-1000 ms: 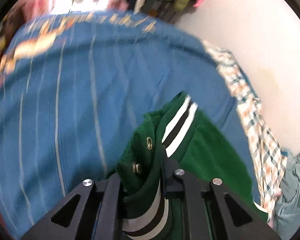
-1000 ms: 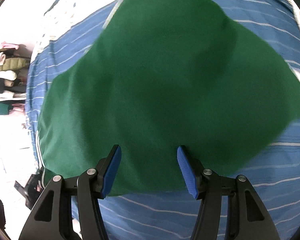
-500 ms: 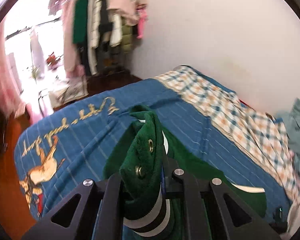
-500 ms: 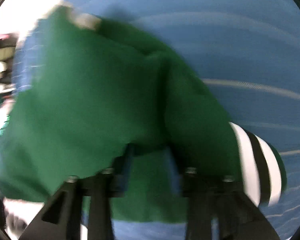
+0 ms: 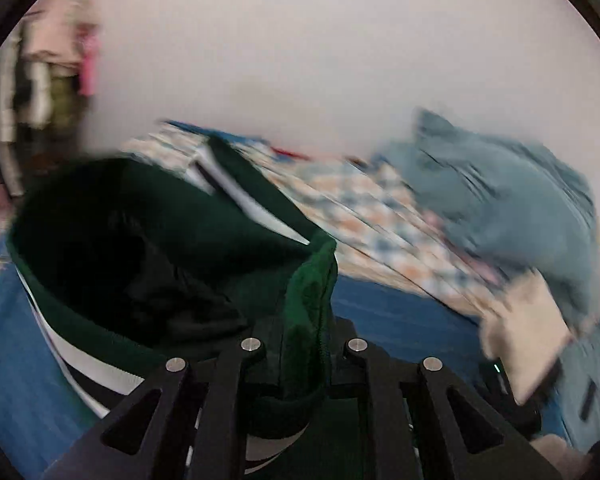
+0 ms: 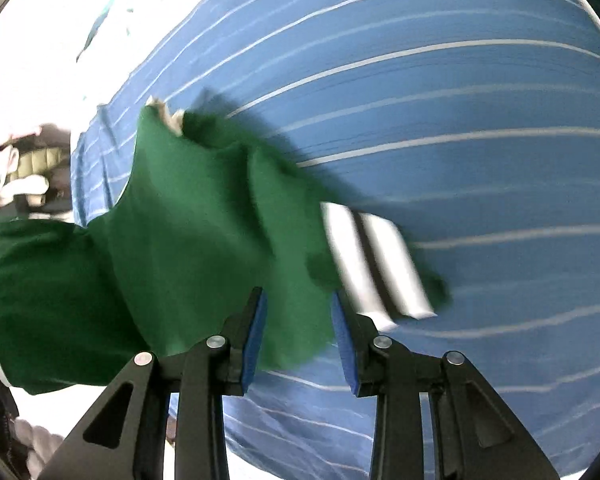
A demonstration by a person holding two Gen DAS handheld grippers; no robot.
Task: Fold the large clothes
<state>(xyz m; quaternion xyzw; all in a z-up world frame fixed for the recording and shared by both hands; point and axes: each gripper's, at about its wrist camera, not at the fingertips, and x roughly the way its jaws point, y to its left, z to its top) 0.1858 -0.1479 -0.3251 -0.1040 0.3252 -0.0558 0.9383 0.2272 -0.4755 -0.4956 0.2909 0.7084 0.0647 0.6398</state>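
Note:
A large green jacket (image 6: 188, 240) with white-and-black striped cuffs (image 6: 376, 264) hangs over the blue striped bedspread (image 6: 480, 120). My left gripper (image 5: 304, 344) is shut on a green edge of the jacket (image 5: 312, 280) and holds it up; the dark body of the jacket (image 5: 140, 240) bulges to its left. My right gripper (image 6: 298, 320) is open, its blue pads (image 6: 256, 332) on either side of green cloth that lies between them without being clamped.
A checked quilt (image 5: 360, 208) and a heap of grey-blue clothes (image 5: 500, 208) lie on the bed by the white wall (image 5: 300, 40). A rack of hanging clothes (image 5: 40, 80) stands far left. The bed's left edge (image 6: 84, 168) drops to the floor.
My left gripper has lifted and swung right with the jacket, now facing the wall. The jacket has bunched and shifted left under my right gripper, and a striped cuff has come into view.

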